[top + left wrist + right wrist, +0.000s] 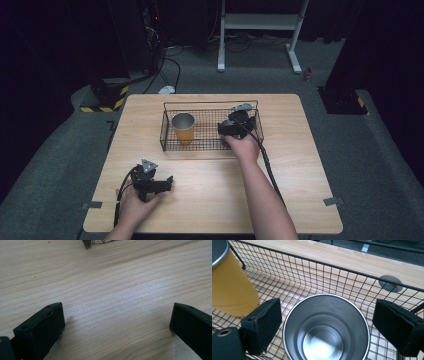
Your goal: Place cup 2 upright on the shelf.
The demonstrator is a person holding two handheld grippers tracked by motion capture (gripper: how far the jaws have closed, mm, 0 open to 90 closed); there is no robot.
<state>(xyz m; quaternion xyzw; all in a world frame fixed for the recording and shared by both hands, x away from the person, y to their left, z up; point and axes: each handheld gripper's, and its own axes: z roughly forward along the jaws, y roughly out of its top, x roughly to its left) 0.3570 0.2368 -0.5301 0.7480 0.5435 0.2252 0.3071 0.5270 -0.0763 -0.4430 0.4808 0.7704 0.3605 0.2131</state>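
In the wire basket (167, 131), yellow cup (183, 127) and steel cup (325, 327) stand empty, right hand-held gripper (325, 322) wide.

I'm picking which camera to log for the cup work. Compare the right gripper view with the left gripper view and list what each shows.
Right gripper view: an upright open silver steel cup between the open jaws of the right gripper, beside a yellow metal-rimmed cup in the black wire basket.

Left gripper view: the left gripper, jaws open over bare wood.

Both: the light wooden table.
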